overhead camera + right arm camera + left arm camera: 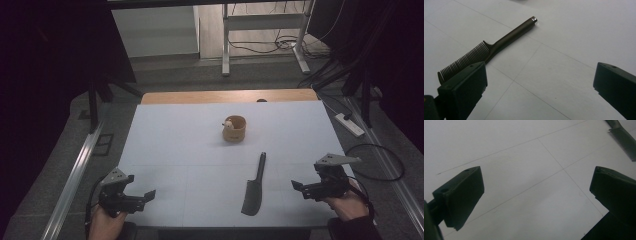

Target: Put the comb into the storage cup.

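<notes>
- The table (165, 150) is the largest thing: a pale sheet covers its top, faint straight lines cross the sheet, and a strip of bare wood shows along the far edge.
- The left gripper (141, 198) is held above the near left corner of the sheet, its jaws spread wide with nothing between them; in the left gripper view (536, 192) the two black jaws frame bare sheet, and the comb's toothed end (624, 141) shows at the upper right corner.
- The right gripper (301, 189) hangs over the near right part of the sheet, pointed inward toward the comb, its jaws likewise wide apart and empty; a grey three-cornered plate sits on top of it.
- The comb (254, 187) lies flat on the sheet, nearer the right gripper than the left and apart from both. It is dark and matte, with a broad toothed head pointing toward the person and a slim, straight handle running away toward the cup. In the right gripper view (496, 47) its fine, close-set teeth line one long edge, the handle is rounded, and a small shiny cap finishes the handle's tip.
- The wooden cup (234, 128) stands upright well beyond the comb's handle, round and tan, with a small pale thing at its rim that I cannot make out.
</notes>
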The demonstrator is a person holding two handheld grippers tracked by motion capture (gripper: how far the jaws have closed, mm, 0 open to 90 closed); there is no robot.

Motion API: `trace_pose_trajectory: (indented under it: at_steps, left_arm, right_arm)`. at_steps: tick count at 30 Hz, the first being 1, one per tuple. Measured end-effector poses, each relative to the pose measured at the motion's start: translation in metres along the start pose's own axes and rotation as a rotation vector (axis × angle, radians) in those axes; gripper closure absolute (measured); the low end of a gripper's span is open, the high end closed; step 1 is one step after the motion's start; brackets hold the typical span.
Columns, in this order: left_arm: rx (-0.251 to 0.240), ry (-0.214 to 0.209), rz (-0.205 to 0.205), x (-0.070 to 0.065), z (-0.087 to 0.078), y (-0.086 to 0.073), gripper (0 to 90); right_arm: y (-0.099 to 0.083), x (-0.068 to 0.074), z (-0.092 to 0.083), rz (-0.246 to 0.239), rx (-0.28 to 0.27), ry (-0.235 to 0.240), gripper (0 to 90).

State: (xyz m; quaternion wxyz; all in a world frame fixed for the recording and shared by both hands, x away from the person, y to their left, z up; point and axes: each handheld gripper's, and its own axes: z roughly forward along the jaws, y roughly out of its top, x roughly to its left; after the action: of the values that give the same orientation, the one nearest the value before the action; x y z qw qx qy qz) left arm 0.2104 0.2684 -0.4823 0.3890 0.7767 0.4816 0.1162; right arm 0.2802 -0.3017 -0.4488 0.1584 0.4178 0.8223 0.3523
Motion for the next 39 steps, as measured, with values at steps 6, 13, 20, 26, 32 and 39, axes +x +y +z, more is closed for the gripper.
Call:
trace_pose_trajectory:
  at_steps: [6, 13, 20, 26, 32, 39]
  left_arm:
    - [-0.003, -0.002, -0.004, 0.001, 0.0, 0.0, 0.1]
    - [-0.004, -0.002, -0.005, 0.001, 0.0, 0.0, 0.2]
    - [-0.007, -0.005, -0.006, 0.001, -0.001, 0.0, 0.1]
    - [-0.007, -0.005, -0.006, 0.001, -0.001, 0.0, 0.1]
    - [-0.007, -0.005, -0.007, 0.001, -0.001, 0.0, 0.1]
    - [-0.007, -0.007, -0.007, 0.002, -0.001, 0.0, 0.1]
  right_arm:
    - [0.003, 0.0, 0.003, 0.005, 0.008, 0.017, 0.0]
    - [0.01, 0.001, 0.007, 0.0, -0.005, 0.041, 0.0]
    - [0.018, 0.003, 0.013, -0.02, -0.008, 0.05, 0.0]
    - [0.021, 0.005, 0.017, -0.031, 0.0, 0.059, 0.0]
    - [0.027, 0.008, 0.024, -0.038, 0.007, 0.075, 0.0]
    - [0.035, 0.012, 0.03, -0.038, 0.02, 0.072, 0.0]
